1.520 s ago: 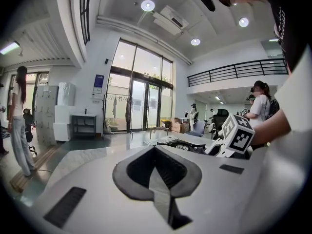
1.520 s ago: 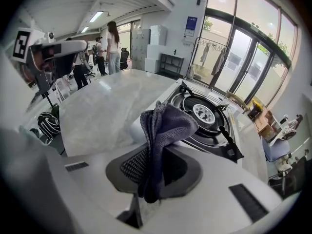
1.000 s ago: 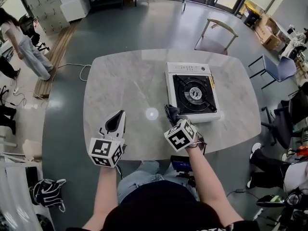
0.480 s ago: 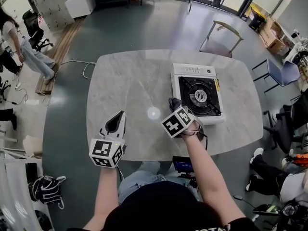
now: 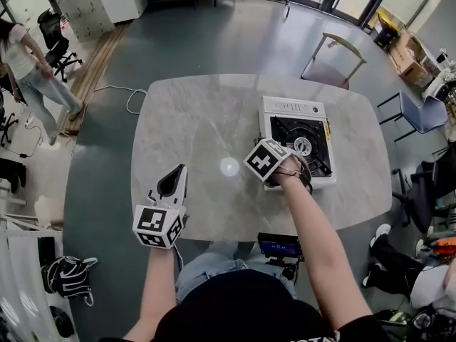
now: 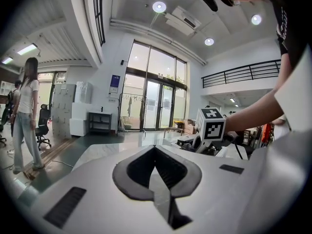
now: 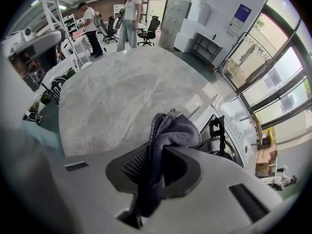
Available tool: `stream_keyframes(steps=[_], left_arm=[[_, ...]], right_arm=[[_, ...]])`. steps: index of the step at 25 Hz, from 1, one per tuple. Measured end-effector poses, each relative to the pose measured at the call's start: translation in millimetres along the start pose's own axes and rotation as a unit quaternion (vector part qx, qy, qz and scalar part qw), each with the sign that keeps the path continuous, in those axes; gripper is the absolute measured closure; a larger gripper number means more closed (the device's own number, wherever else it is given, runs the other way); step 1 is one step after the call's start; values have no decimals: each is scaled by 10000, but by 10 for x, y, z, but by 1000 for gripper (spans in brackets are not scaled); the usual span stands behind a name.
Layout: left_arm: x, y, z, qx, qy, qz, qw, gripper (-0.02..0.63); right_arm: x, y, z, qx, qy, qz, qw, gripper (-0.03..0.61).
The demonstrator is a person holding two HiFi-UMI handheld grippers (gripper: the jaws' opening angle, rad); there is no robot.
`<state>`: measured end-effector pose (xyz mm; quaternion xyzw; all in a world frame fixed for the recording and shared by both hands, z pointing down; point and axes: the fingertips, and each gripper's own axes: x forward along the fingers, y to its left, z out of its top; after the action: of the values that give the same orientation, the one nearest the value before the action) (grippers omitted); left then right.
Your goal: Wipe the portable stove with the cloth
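A white portable stove with a black burner grate stands on the right half of the marble table. My right gripper is shut on a grey cloth, which bunches up out of the jaws. In the head view its marker cube hangs over the stove's near left corner and hides the cloth. The right gripper view has the stove just to the right of the cloth. My left gripper rests near the table's front left, shut with nothing in it, well apart from the stove.
A small dark device sits at the table's near edge by my lap. A pale chair stands behind the table and a blue chair to its right. A person stands far left on the floor.
My right gripper has carried the cloth away from the table's front edge, up and to the right, onto the stove's near left corner. The left gripper has not moved.
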<state>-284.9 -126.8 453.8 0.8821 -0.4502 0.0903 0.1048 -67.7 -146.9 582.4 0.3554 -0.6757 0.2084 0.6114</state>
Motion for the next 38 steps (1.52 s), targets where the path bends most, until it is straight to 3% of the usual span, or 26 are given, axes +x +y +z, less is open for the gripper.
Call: stream_keyframes(steps=[22,30,38], left_arm=[[267,-261,31,-224,246,719,9969,603],[408,-418,26,-206,379,802,9958,603],[491,-195,149,-361,229,1143,9925,603]], right_arm=[[196,-660,568,-1546,-226,167,9876,515],[278,-982,756,-1768,-279,105,9838,515],[353,-1073,925,-1786,-346,211,9831,515]])
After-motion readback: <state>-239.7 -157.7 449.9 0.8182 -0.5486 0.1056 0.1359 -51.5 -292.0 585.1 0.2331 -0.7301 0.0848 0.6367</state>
